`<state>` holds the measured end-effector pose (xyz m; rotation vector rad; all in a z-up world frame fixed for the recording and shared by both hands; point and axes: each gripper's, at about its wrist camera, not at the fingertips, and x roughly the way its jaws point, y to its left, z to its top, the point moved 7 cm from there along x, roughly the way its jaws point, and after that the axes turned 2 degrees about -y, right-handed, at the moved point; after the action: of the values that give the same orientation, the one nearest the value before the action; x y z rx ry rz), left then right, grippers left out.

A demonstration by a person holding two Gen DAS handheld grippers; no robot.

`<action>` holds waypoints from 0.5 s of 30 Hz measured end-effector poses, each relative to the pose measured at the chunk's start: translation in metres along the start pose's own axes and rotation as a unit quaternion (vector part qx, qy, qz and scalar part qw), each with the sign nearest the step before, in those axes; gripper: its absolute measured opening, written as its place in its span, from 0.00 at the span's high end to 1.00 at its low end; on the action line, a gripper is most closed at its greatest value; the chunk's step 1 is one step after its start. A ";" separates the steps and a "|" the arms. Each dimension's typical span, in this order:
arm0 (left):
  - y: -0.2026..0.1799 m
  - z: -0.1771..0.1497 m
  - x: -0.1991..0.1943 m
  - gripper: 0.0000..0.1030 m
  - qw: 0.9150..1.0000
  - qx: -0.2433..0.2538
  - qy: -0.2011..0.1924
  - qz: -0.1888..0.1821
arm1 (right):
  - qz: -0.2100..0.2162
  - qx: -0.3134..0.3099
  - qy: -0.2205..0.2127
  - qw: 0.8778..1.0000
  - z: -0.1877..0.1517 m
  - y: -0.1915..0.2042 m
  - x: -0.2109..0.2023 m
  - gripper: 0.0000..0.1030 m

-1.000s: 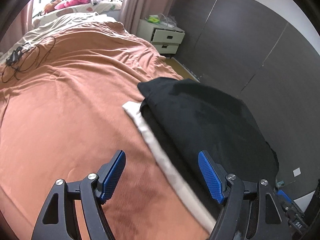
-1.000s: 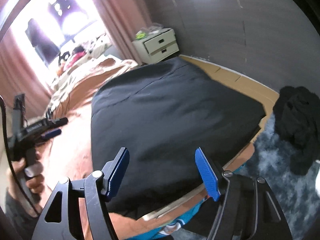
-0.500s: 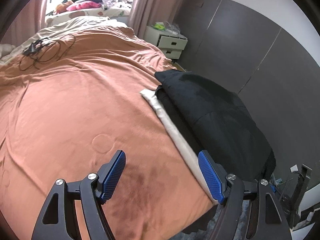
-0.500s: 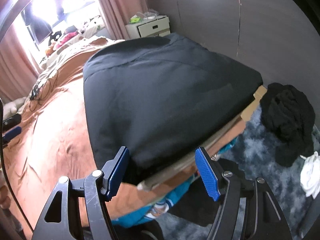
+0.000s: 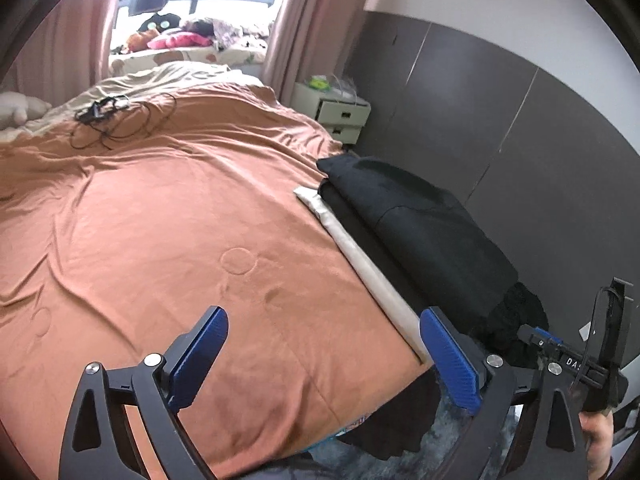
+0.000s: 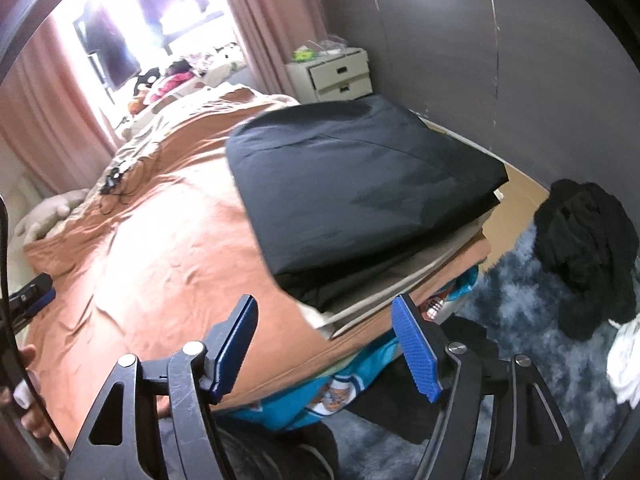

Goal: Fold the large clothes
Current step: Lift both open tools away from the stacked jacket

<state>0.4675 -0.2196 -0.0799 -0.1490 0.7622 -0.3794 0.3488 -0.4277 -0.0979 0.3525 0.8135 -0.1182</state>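
A folded black garment (image 5: 420,216) lies on top of a stack at the right corner of the bed; it fills the middle of the right wrist view (image 6: 360,192). A folded beige garment (image 5: 360,260) shows under it (image 6: 384,292). My left gripper (image 5: 324,360) is open and empty above the bed's near edge, left of the stack. My right gripper (image 6: 324,344) is open and empty in front of the stack's near corner. The right gripper also shows at the lower right of the left wrist view (image 5: 576,364).
The bed has a rust-orange cover (image 5: 160,240) with a tangle of black cables (image 5: 108,116) at the far end. A white nightstand (image 5: 340,116) stands by the dark wall. A black clothes heap (image 6: 588,248) and something white (image 6: 624,364) lie on the grey rug (image 6: 520,328).
Both grippers have pulled back and away from the stack, so the bed and the stack look smaller and farther. The jaws stayed open. The stack has not moved.
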 end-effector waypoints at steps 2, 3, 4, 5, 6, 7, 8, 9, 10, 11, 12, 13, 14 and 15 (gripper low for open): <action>0.000 -0.005 -0.015 0.04 1.000 0.001 -0.008 0.003 | 0.008 -0.003 -0.013 1.000 -0.004 0.006 -0.013 0.19; 0.001 -0.009 -0.025 0.03 1.000 0.002 -0.016 0.004 | 0.010 -0.004 -0.021 1.000 -0.005 0.008 -0.019 0.16; 0.002 -0.012 -0.032 0.01 1.000 0.003 -0.022 0.006 | 0.014 -0.004 -0.027 1.000 -0.007 0.011 -0.026 0.15; 0.003 -0.016 -0.042 0.00 1.000 0.004 -0.029 0.010 | 0.019 -0.002 -0.029 0.999 -0.010 0.012 -0.031 0.12; 0.004 -0.019 -0.050 0.00 0.999 0.005 -0.033 0.012 | 0.025 0.000 -0.031 0.999 -0.013 0.013 -0.036 0.10; 0.005 -0.022 -0.056 0.00 0.999 0.006 -0.036 0.013 | 0.029 -0.001 -0.034 0.999 -0.016 0.016 -0.042 0.10; 0.006 -0.025 -0.062 0.01 0.999 0.006 -0.039 0.015 | 0.029 -0.004 -0.038 0.999 -0.019 0.018 -0.048 0.09; 0.007 -0.028 -0.069 0.00 0.999 0.007 -0.042 0.019 | 0.027 -0.007 -0.043 0.999 -0.021 0.021 -0.054 0.06; 0.009 -0.032 -0.076 0.00 0.999 0.008 -0.045 0.020 | 0.027 -0.009 -0.050 0.998 -0.025 0.024 -0.061 0.05; 0.009 -0.035 -0.084 0.00 0.999 0.010 -0.048 0.019 | 0.029 -0.010 -0.054 0.998 -0.028 0.027 -0.068 0.01; 0.010 -0.039 -0.091 0.00 0.999 0.011 -0.050 0.019 | 0.033 -0.010 -0.059 0.998 -0.031 0.030 -0.075 0.00; 0.011 -0.043 -0.100 0.00 0.998 0.012 -0.053 0.020 | 0.037 -0.011 -0.065 0.997 -0.034 0.034 -0.083 0.00; 0.012 -0.046 -0.108 0.00 0.998 0.014 -0.058 0.021 | 0.040 -0.014 -0.069 0.997 -0.037 0.038 -0.089 0.00; 0.013 -0.050 -0.119 0.00 0.998 0.018 -0.064 0.024 | 0.039 -0.021 -0.074 0.996 -0.040 0.043 -0.098 0.00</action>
<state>0.3578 -0.1616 -0.0423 -0.1203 0.6313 -0.3345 0.2639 -0.3763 -0.0404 0.3318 0.6534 -0.0538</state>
